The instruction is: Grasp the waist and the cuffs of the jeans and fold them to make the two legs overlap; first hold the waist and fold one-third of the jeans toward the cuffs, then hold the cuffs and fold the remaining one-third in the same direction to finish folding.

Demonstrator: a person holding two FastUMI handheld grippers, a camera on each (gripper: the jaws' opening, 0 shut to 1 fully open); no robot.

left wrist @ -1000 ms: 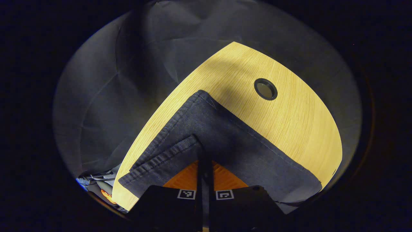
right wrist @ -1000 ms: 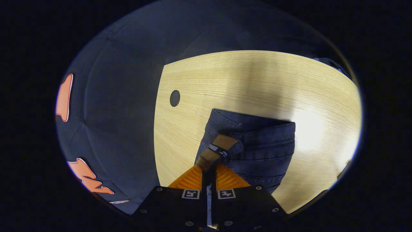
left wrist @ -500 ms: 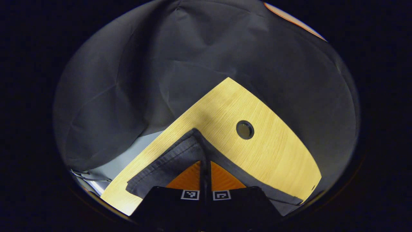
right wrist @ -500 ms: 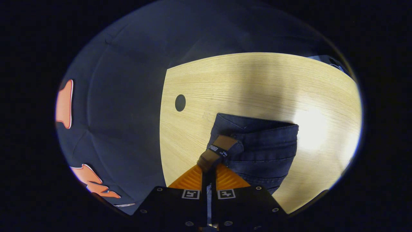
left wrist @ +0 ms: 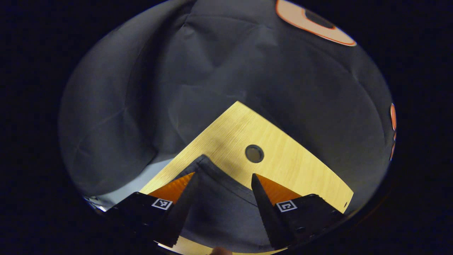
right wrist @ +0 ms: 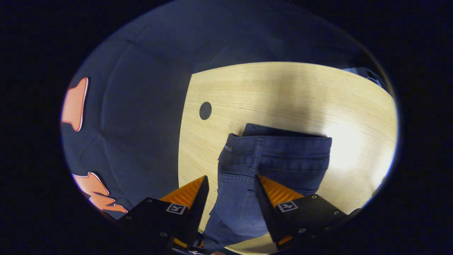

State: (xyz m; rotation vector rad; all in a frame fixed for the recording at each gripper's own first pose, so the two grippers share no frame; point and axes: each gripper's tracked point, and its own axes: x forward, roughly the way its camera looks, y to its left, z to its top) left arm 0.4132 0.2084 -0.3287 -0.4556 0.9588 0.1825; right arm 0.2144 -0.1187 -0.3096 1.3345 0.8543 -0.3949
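Dark blue jeans lie on the light wooden table. In the left gripper view their cuff end point(left wrist: 216, 198) rests flat by the table's corner, and my left gripper point(left wrist: 223, 177) stands open above it with the cloth showing between the spread fingers. In the right gripper view the waist end point(right wrist: 276, 156) lies flat with its waistband and a back pocket facing up, one layer peeking out beyond the band. My right gripper point(right wrist: 230, 180) is open over the denim near the waist's left edge. Neither gripper holds the cloth.
The wooden table point(right wrist: 283, 95) has a round cable hole point(right wrist: 205, 110) near its edge, also seen as a hole point(left wrist: 254, 153) beyond the cuffs. Black booth cloth point(left wrist: 212, 71) hangs close behind the table's edges. Bare tabletop lies beyond and right of the waist.
Both grippers have opened and let go of the jeans: the left released the cuffs, the right released the waist. The waist flap now lies flat. Both grippers have drawn back a little.
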